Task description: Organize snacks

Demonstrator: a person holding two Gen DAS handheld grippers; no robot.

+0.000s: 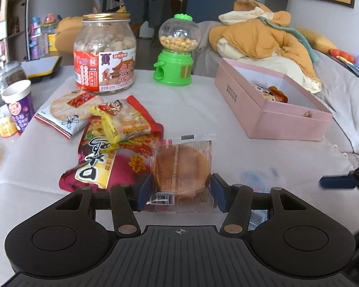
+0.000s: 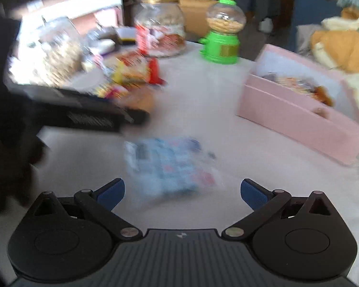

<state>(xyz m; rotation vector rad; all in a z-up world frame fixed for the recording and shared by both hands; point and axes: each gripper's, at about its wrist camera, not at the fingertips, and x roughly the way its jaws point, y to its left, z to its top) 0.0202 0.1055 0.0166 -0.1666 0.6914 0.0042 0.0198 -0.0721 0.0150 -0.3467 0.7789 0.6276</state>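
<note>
My left gripper (image 1: pixel 180 192) is shut on a wrapped round brown cake (image 1: pixel 182 167), its blue pads pressing both sides of the packet low over the white table (image 1: pixel 191 110). Beside it lies a pile of snack packets (image 1: pixel 112 138) and a rice cracker packet (image 1: pixel 69 110). An open pink box (image 1: pixel 270 114) with a few snacks inside stands at the right. My right gripper (image 2: pixel 182 191) is open and empty, just short of a blurred blue-and-white packet (image 2: pixel 170 165) on the table. The pink box (image 2: pixel 294 110) shows at its right.
A peanut jar (image 1: pixel 105 52) and a green candy dispenser (image 1: pixel 177 50) stand at the back of the table. A purple cup (image 1: pixel 19 102) and a glass jar (image 1: pixel 2 79) stand at the left edge. Orange bedding (image 1: pixel 263 33) is heaped behind the box.
</note>
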